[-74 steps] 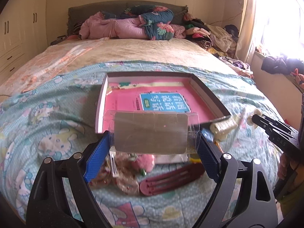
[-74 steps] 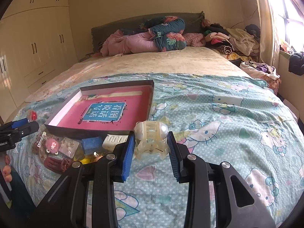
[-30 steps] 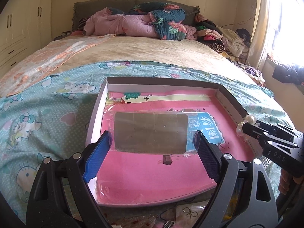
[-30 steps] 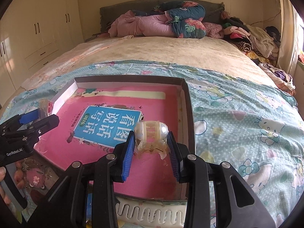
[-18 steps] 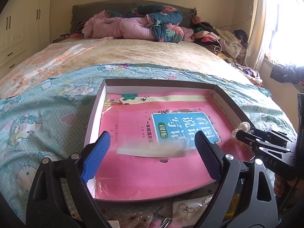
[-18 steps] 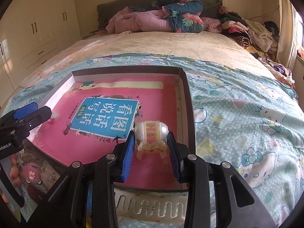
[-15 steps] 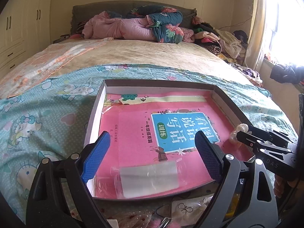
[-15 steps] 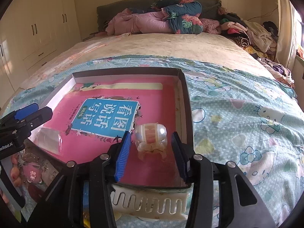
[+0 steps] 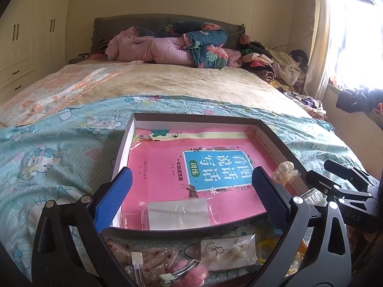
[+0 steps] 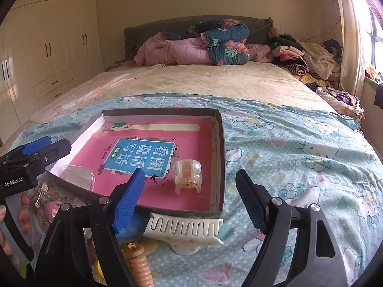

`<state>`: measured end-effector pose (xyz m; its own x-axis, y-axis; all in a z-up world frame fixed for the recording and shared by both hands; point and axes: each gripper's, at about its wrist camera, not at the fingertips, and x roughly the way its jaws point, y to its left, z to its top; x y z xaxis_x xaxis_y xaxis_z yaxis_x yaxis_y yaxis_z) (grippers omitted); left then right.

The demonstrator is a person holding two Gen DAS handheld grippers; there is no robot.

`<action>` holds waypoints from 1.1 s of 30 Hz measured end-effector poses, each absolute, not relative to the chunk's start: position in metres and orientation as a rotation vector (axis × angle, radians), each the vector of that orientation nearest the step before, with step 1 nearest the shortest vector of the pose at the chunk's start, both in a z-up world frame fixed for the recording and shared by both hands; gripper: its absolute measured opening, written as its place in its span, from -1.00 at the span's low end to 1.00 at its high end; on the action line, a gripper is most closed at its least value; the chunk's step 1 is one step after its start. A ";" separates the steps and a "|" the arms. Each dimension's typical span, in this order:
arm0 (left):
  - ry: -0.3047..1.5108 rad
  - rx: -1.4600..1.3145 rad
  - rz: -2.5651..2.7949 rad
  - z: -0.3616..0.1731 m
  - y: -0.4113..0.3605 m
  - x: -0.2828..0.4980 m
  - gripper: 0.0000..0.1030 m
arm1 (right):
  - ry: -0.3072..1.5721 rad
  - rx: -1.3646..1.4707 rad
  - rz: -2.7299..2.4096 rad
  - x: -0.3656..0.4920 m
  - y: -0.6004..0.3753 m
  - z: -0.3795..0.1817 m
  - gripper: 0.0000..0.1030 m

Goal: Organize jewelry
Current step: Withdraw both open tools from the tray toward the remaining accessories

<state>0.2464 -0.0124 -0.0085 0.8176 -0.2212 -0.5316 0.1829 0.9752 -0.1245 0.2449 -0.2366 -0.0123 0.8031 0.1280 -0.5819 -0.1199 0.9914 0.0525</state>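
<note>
A shallow cardboard box [image 9: 124, 141] lies on the cartoon-print bedspread [image 10: 299, 148], a pink booklet [image 9: 162, 167] covering its floor. The left tongs [image 9: 190, 197] have just been opening and stand wide with nothing between them; the clear plastic packet [image 9: 177, 211] lies flat on the booklet at the box's near edge, just ahead of and between their blue pads. The right tongs [image 10: 191, 197] have also just been opening and stand wide; the translucent pearl hair claw [image 10: 188, 175] sits upright in the box's near right corner, just beyond their tips and apart from both pads. A white hair claw [image 10: 184, 227] lies outside the box, under the right tongs.
</note>
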 end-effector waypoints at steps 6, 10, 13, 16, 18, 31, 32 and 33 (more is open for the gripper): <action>0.533 -0.081 -0.219 0.002 -0.013 0.224 0.78 | 0.596 0.039 0.113 0.221 -0.246 -0.004 0.65; 0.508 -0.069 -0.223 0.007 -0.013 0.210 0.78 | 0.581 0.041 0.093 0.207 -0.250 0.000 0.72; 0.496 -0.069 -0.226 0.010 -0.013 0.200 0.78 | 0.572 0.028 0.082 0.197 -0.251 0.002 0.73; 0.489 -0.067 -0.229 0.011 -0.012 0.192 0.78 | 0.569 0.017 0.078 0.187 -0.251 0.003 0.73; 0.484 -0.069 -0.232 0.013 -0.010 0.186 0.78 | 0.564 -0.001 0.078 0.180 -0.250 0.003 0.73; 0.479 -0.060 -0.225 0.009 -0.002 0.160 0.78 | 0.580 -0.048 0.127 0.151 -0.233 -0.002 0.74; 0.480 -0.057 -0.222 0.008 -0.001 0.158 0.78 | 0.579 -0.054 0.133 0.149 -0.230 -0.003 0.74; 0.484 -0.056 -0.222 0.007 0.000 0.157 0.78 | 0.580 -0.056 0.138 0.147 -0.228 -0.004 0.74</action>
<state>0.1573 -0.0002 0.0072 0.8617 -0.2245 -0.4551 0.1979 0.9745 -0.1059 0.1474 -0.2282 -0.0038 0.8273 0.1141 -0.5501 -0.1459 0.9892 -0.0142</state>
